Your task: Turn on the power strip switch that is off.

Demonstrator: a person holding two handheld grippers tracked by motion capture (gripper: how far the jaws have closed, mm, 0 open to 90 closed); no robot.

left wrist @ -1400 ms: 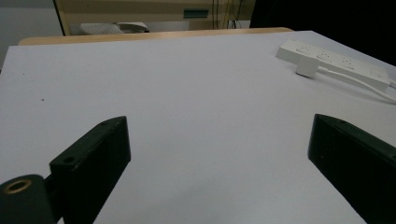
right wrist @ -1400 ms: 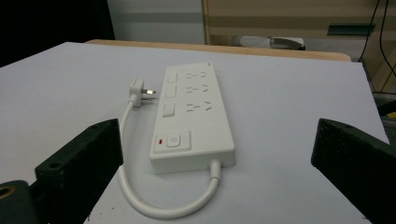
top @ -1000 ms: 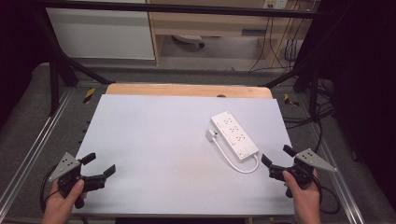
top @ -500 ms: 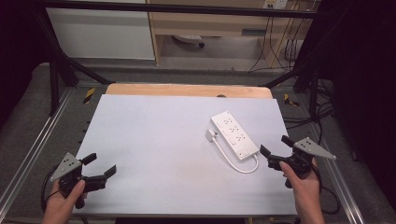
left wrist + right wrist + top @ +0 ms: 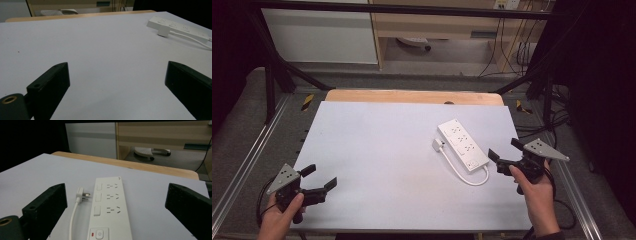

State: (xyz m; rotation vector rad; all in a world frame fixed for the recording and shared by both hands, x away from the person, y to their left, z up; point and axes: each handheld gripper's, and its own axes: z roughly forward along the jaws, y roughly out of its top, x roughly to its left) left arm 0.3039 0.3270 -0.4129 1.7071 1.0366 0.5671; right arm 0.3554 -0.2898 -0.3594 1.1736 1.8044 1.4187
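Note:
A white power strip with three sockets lies on the right half of the white table top, angled toward the near right. Its short cord loops round from the near end, and the plug rests unplugged beside the strip's left side. My right gripper stands open just right of the strip's near end, with nothing between its fingers. In the right gripper view the strip and plug lie straight ahead between the jaws. My left gripper is open and empty at the near left corner.
A wooden strip borders the table's far edge. Metal rails run along both sides. Behind the table stand a white cabinet and a wooden shelf unit, with cables hanging at the back right.
My right gripper has moved forward and a little up, closer to the near end of the power strip. The left gripper and the strip have stayed put.

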